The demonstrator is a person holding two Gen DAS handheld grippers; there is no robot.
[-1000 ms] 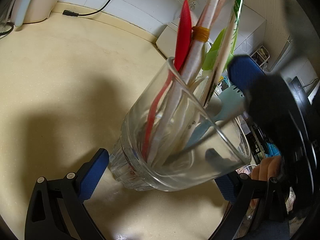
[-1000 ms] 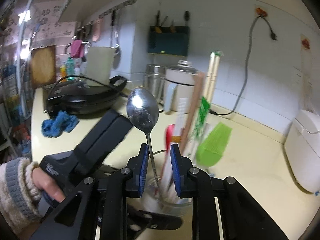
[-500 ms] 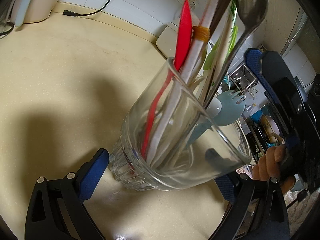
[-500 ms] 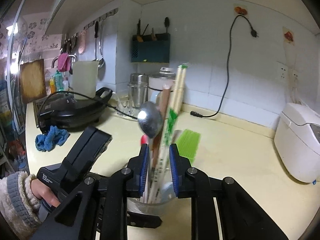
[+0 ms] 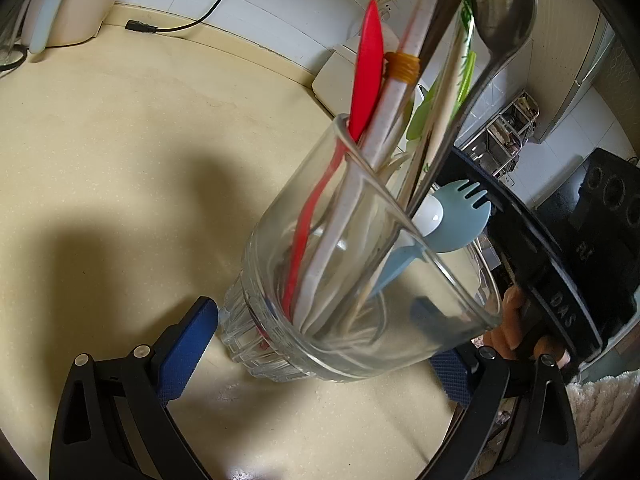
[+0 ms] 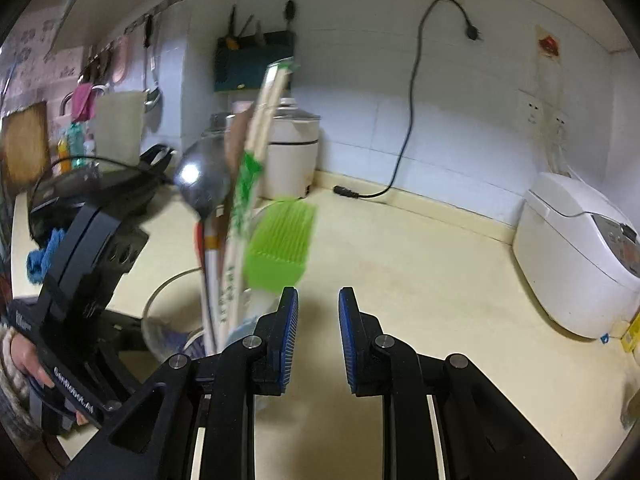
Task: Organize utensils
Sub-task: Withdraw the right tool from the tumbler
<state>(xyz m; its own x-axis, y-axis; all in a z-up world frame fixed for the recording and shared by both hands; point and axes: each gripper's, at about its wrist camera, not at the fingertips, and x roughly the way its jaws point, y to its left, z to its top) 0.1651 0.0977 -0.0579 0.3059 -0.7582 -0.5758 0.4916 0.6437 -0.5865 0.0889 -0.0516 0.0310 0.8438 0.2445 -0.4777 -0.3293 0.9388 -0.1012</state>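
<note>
The left wrist view looks down, very close, into the glass (image 5: 360,280) on the worktop (image 5: 120,160). The right wrist view faces the wall beside it. Both show the glass (image 6: 168,320).

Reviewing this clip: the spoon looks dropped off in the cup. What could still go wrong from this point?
1. The clear glass tumbler appears tilted between the left gripper pads; letting go abruptly might tip it.
2. It is top-heavy: the long metal spoon, wrapped chopsticks and green silicone brush stand far above the rim.
3. The open, empty right gripper sits close beside those handles; a sideways sweep could snag them.
</note>
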